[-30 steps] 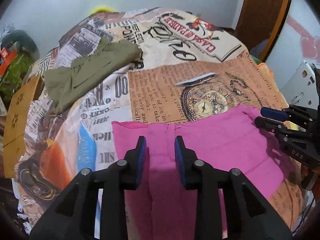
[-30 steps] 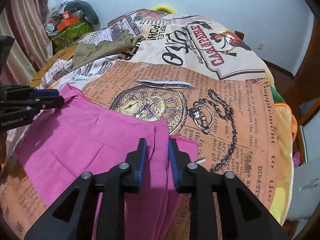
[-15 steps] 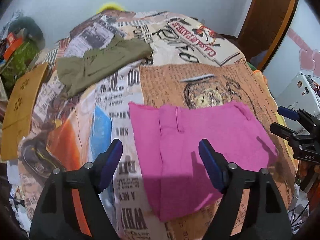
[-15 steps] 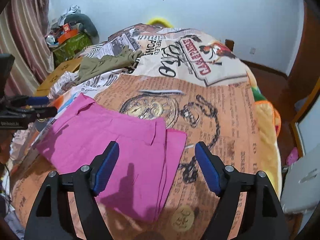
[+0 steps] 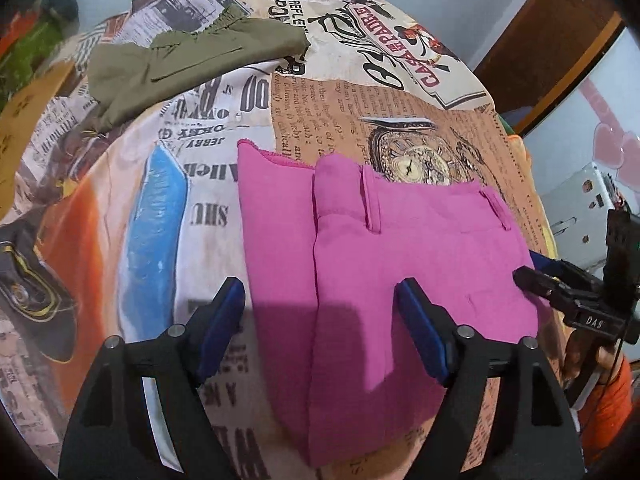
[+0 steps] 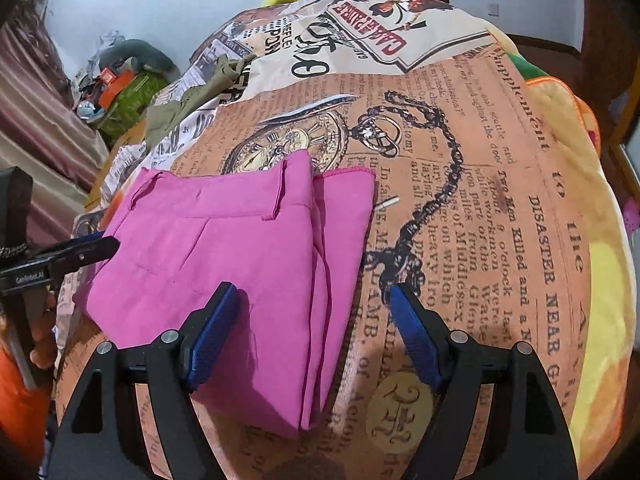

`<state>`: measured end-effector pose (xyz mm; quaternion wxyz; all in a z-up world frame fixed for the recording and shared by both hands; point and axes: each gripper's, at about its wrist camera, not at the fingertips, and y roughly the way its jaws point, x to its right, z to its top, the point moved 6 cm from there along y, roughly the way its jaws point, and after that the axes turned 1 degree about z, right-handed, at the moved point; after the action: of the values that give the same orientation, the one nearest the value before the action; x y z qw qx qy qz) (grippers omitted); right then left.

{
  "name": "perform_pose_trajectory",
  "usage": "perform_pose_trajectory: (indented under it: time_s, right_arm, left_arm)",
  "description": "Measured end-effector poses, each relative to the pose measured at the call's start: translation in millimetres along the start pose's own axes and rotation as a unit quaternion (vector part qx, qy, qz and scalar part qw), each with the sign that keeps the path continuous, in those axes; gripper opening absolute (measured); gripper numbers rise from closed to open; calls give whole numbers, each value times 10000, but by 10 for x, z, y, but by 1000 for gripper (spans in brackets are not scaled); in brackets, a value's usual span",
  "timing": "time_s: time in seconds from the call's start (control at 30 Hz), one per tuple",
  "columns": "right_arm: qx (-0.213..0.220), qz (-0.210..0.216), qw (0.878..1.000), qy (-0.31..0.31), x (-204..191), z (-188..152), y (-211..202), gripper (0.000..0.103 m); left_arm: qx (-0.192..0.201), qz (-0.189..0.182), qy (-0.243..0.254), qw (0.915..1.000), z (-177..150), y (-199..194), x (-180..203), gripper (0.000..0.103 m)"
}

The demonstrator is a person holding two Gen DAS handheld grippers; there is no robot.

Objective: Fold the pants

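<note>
Left wrist view: left gripper (image 5: 320, 316) spread wide, nothing between the blue pads (image 5: 222, 326), hovering over the near part of the pink pants (image 5: 384, 280). Pants lie folded flat on the newspaper-print bedspread (image 5: 200, 184), waistband and belt loops at the far edge, an underlayer strip sticking out on the left side. Right gripper (image 5: 536, 274) visible at the right edge, tips at the pants' right border; whether they touch the cloth, can't tell from here.

Right wrist view: right gripper (image 6: 314, 320) also wide open, holding nothing; its left pad (image 6: 212, 334) is over the pink fabric, its right pad over bare bedspread (image 6: 500, 220). Pants (image 6: 224, 256) sit left of centre, overlapping the pocket-watch print (image 6: 296, 144). Left gripper (image 6: 92, 248) comes in from the left edge, tip at the pants' left border, with a hand (image 6: 40, 336) visible beneath it.

Surroundings:
- olive green garment (image 5: 188, 64) crumpled at the far left of the bed, well apart from the pants
- small white stick-like object (image 6: 386, 203) on the bedspread just beside the pants' right edge; too small to identify
- clutter pile (image 6: 116, 80) against the wall beyond the bed, curtain (image 6: 36, 112) on the left
- wooden door frame (image 5: 552, 36) far right

Nothing lies on top of the pants.
</note>
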<state>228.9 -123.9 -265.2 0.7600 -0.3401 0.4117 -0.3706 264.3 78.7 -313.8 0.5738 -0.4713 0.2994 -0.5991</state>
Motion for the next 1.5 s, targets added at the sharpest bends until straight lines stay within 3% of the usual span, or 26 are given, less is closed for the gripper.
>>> perform_pose_trajectory:
  time_s: [0.13, 0.2, 0.37, 0.47, 0.7, 1.1, 1.5]
  right_arm:
    - [10, 59, 9999, -84, -41, 45, 56, 75]
    - [21, 112, 9998, -135, -55, 54, 59, 74]
    - [72, 257, 9995, -191, -90, 83, 57, 54]
    - [114, 323, 9993, -168, -91, 126, 66, 36]
    - [343, 324, 9988, -165, -111, 199, -18, 14]
    - [828, 204, 9946, -591, -383, 414, -356, 11]
    - [1266, 319, 9863, -1008, -854, 782, -494, 11]
  left_arm:
    - [35, -68, -5, 10000, 66, 65, 30, 79]
    - [83, -111, -25, 9999, 95, 84, 51, 71]
    - [95, -297, -53, 9995, 137, 130, 108, 48]
    - [91, -347, -104, 9993, 157, 134, 120, 36]
    - [232, -192, 62, 9995, 170, 27, 192, 22]
    - [908, 71, 573, 9942, 315, -503, 400, 18]
    - [1452, 302, 432, 9880, 579, -978, 60, 18]
